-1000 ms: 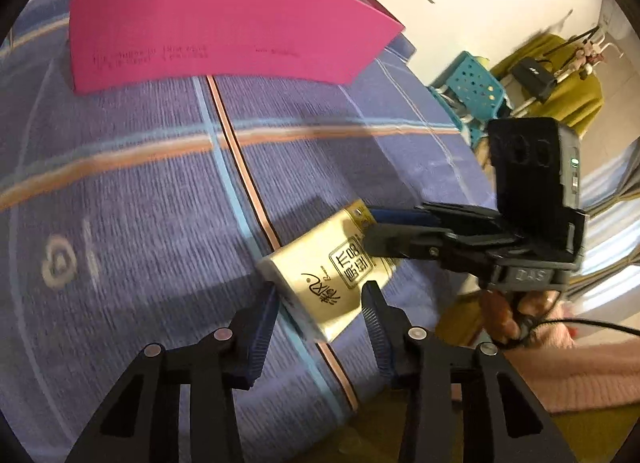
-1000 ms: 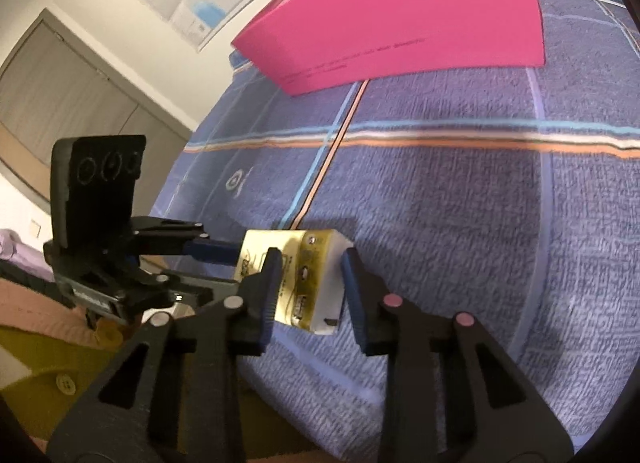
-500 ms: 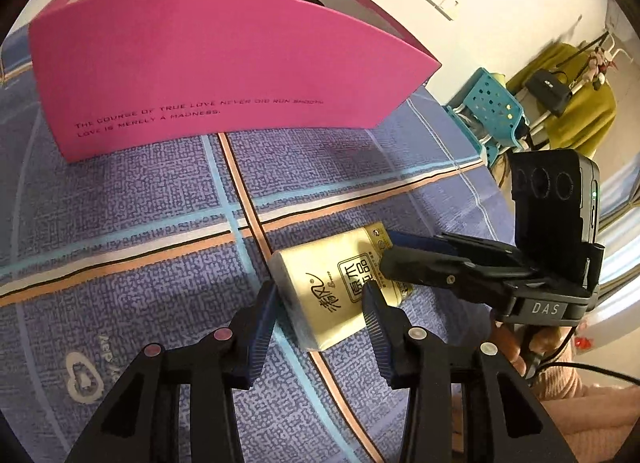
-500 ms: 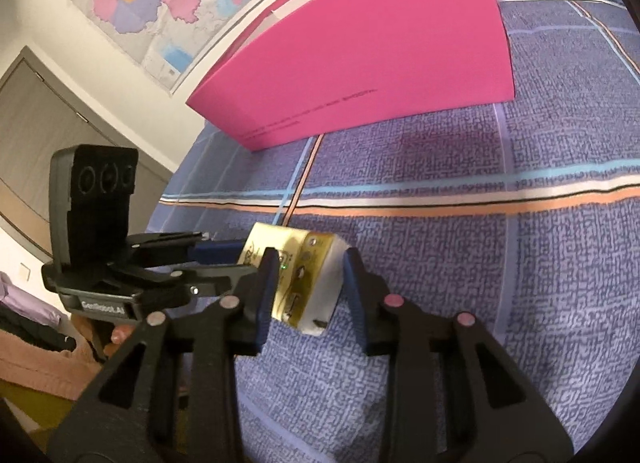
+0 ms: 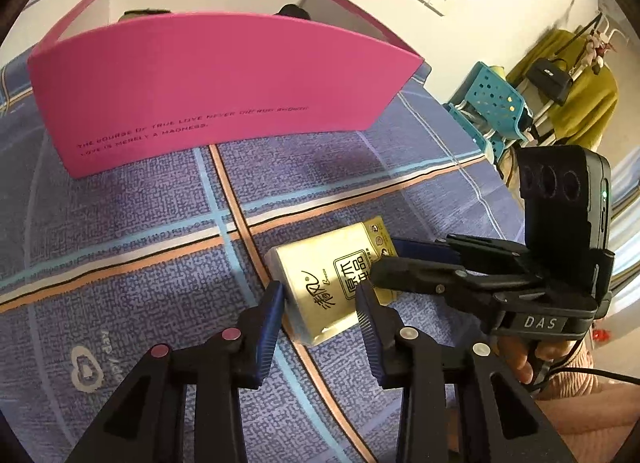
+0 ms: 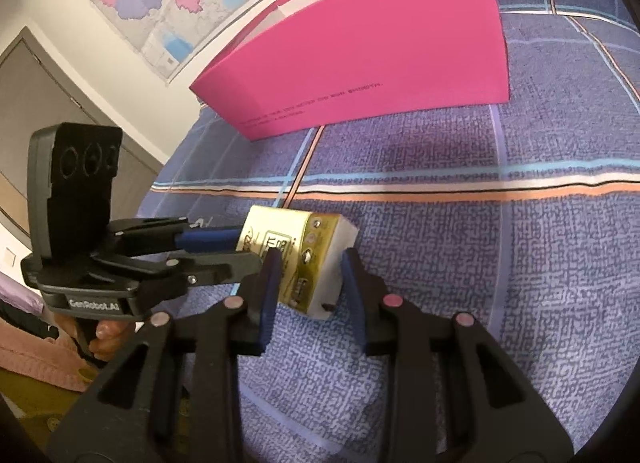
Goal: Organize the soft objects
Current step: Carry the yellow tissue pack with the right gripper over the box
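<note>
Blue-violet bedding (image 5: pixel 120 247) with pale and orange stripes covers the whole near surface, and a pink box (image 5: pixel 224 79) stands open-topped at its far side, plainly the bin the soft things are meant for; dark shapes already show over its rim, though I cannot tell what they are. Near us a gold tissue pack (image 5: pixel 328 283) is caught from two sides; the left gripper (image 5: pixel 320 311) is closed as far as it goes, its pads pinching the near end; the right gripper (image 6: pixel 308 283) is part-closed across the other end, its pads against the sides. Two grips at once probably keep the squashy pack from sagging or twisting; it hangs tilted, and whether its low corner touches the cloth I cannot tell.
</note>
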A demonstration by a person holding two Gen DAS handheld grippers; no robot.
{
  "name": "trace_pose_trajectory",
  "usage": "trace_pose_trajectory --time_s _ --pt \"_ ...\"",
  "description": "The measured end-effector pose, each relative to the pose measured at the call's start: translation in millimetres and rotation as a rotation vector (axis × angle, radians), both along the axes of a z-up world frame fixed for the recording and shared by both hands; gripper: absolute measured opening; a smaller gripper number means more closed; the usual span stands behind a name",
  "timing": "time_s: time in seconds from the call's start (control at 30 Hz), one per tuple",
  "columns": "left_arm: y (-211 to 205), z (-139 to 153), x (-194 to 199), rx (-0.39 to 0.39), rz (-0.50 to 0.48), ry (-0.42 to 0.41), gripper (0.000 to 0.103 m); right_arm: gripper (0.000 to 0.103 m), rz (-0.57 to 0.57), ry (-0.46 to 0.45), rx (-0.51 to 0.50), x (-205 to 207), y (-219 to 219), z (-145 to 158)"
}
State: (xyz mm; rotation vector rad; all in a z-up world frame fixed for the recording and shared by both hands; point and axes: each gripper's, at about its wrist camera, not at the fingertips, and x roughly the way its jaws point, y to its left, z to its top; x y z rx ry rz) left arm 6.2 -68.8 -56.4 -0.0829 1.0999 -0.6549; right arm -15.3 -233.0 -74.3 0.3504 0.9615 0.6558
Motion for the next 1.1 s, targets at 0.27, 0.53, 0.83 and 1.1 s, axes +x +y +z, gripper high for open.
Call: trace_pose_trajectory --time_s 0.27,0.53,0.83,1.1 --pt "-4.1 15.5 -1.1 0.003 -0.004 -0.054 0.039 0.033 -0.018 -0.046 -0.012 0.6 -2.2 16.1" --pt "-6.2 28.2 -1.7 -0.007 -0.011 -0.089 0.04 0.033 -0.031 -0.066 -0.019 2.1 -2.2 23.8" --pt "-3.5 35.3 1.1 -0.018 0.002 -0.107 0.04 0.033 -0.02 -0.095 -0.023 7.3 -4.4 35.3" --pt "-4.2 52.1 17.8 -0.024 0.018 -0.141 0.04 0.033 -0.018 -0.155 -0.011 19.0 -6.3 60.4"
